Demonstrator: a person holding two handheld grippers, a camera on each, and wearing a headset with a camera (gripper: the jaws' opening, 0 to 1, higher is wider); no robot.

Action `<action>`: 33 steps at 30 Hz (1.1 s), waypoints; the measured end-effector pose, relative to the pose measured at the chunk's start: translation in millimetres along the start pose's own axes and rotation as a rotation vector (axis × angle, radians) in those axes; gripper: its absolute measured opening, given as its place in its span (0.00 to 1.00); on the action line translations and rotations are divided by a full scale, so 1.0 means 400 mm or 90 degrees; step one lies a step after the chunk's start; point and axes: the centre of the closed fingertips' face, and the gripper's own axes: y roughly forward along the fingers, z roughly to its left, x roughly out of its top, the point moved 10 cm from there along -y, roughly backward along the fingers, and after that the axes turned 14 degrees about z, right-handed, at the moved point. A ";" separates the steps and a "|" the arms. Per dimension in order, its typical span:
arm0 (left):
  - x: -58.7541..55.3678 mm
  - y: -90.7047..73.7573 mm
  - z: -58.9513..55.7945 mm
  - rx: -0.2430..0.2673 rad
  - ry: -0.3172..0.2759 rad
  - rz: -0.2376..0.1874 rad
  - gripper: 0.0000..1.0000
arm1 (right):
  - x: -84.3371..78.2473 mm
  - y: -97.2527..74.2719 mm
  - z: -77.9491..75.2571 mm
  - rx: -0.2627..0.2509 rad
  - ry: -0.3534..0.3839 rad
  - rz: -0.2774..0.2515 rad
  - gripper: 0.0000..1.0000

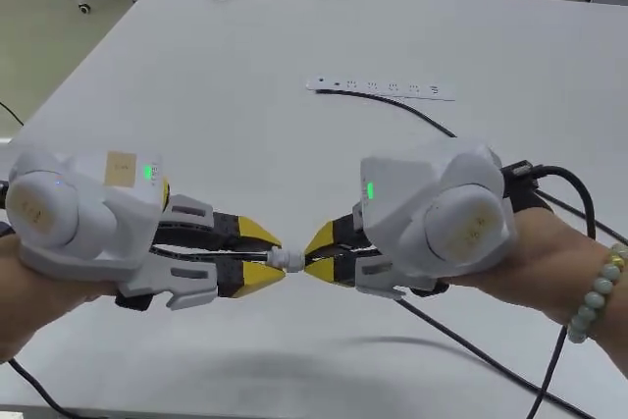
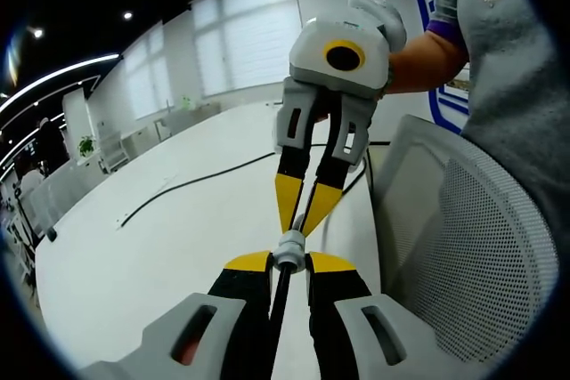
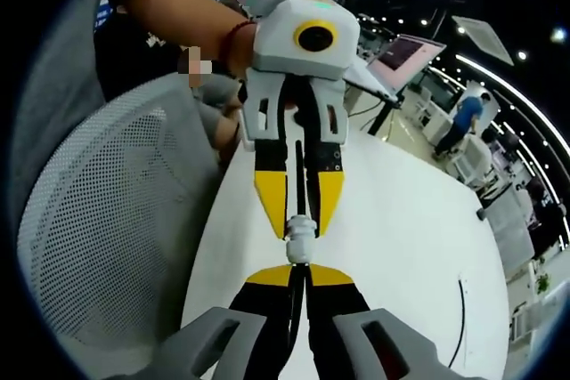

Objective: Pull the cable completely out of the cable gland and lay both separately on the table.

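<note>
Above a white table [image 1: 294, 26], the left gripper [image 1: 267, 257] is clamped on a small white cable gland [image 1: 287, 260], held in the air at centre. The black cable [image 2: 279, 304] runs through the gland. The right gripper [image 1: 319, 254], tip to tip with the left, pinches that cable. The best approach is probably to hold the gland steady and draw the cable straight along its axis, without bending it.

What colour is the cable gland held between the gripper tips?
The cable gland is white; it shows best in the right gripper view.
</note>
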 end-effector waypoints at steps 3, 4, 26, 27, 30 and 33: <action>-0.001 -0.001 0.002 0.003 -0.001 -0.002 0.15 | -0.005 -0.005 -0.004 0.004 0.016 -0.007 0.00; -0.001 -0.002 0.003 0.003 -0.002 -0.003 0.15 | -0.006 -0.005 -0.004 0.001 0.017 -0.007 0.00; -0.026 -0.026 0.012 0.023 -0.023 -0.002 0.15 | -0.065 -0.017 -0.009 0.002 0.053 0.029 0.00; -0.027 -0.028 0.013 0.024 -0.024 -0.002 0.15 | -0.068 -0.018 -0.009 0.002 0.054 0.030 0.00; -0.030 -0.031 0.015 0.025 -0.026 -0.002 0.15 | -0.079 -0.020 -0.008 0.002 0.060 0.032 0.00; -0.032 -0.032 0.015 0.026 -0.029 -0.002 0.15 | -0.088 -0.021 -0.007 0.001 0.065 0.036 0.00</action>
